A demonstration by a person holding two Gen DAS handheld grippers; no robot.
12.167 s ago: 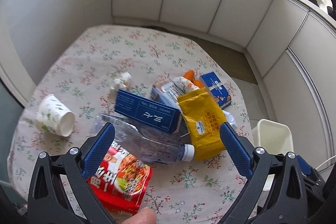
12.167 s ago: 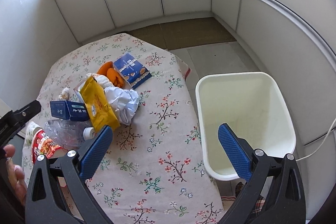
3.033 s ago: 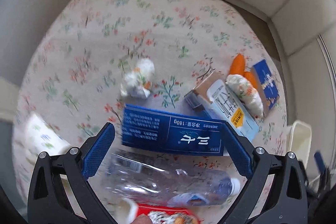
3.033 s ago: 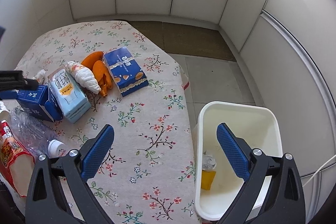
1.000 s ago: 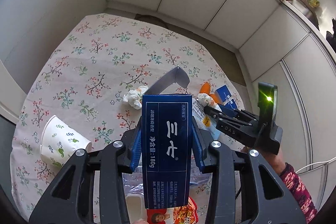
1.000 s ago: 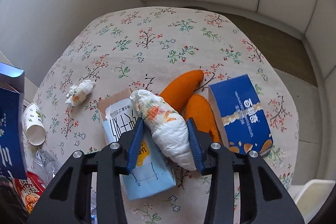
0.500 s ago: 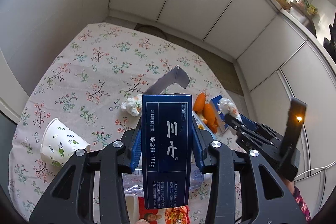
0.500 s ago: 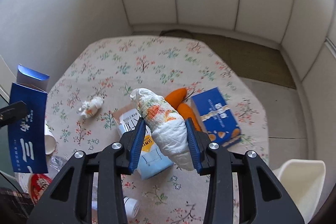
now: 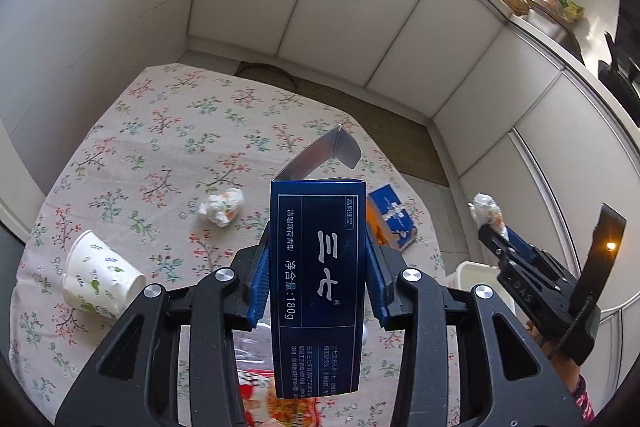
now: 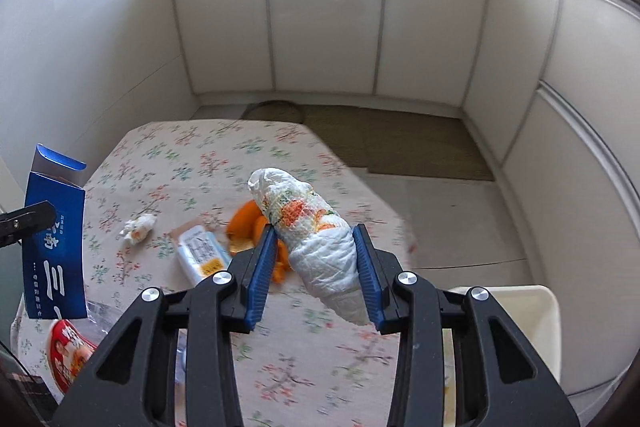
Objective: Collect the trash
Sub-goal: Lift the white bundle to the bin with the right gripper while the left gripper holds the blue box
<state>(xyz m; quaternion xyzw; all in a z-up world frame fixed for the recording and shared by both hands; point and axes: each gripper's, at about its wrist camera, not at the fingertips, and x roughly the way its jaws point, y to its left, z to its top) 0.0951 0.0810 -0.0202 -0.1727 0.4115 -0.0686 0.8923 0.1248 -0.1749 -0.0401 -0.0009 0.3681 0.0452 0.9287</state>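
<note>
My left gripper (image 9: 318, 281) is shut on a dark blue toothpaste box (image 9: 318, 267), held upright above the floral table (image 9: 160, 131) with its top flap open. The box also shows at the left of the right wrist view (image 10: 54, 247). My right gripper (image 10: 314, 259) is shut on a crumpled white paper wad with orange print (image 10: 312, 235), lifted above the table's right part. That wad and gripper show at the right of the left wrist view (image 9: 490, 213). The white bin (image 10: 532, 319) stands on the floor below right; its rim shows in the left wrist view (image 9: 472, 269).
On the table lie a floral paper cup (image 9: 100, 281), a small crumpled tissue (image 9: 222, 205), a blue snack box (image 9: 392, 213), orange peels (image 10: 248, 223), a light blue carton (image 10: 202, 255), a clear bottle and a red noodle pack (image 10: 66, 355). White cabinets surround the table.
My right gripper has lifted the paper wad off the table and carried it right, toward the bin side. My left gripper has raised the blue box a little higher.
</note>
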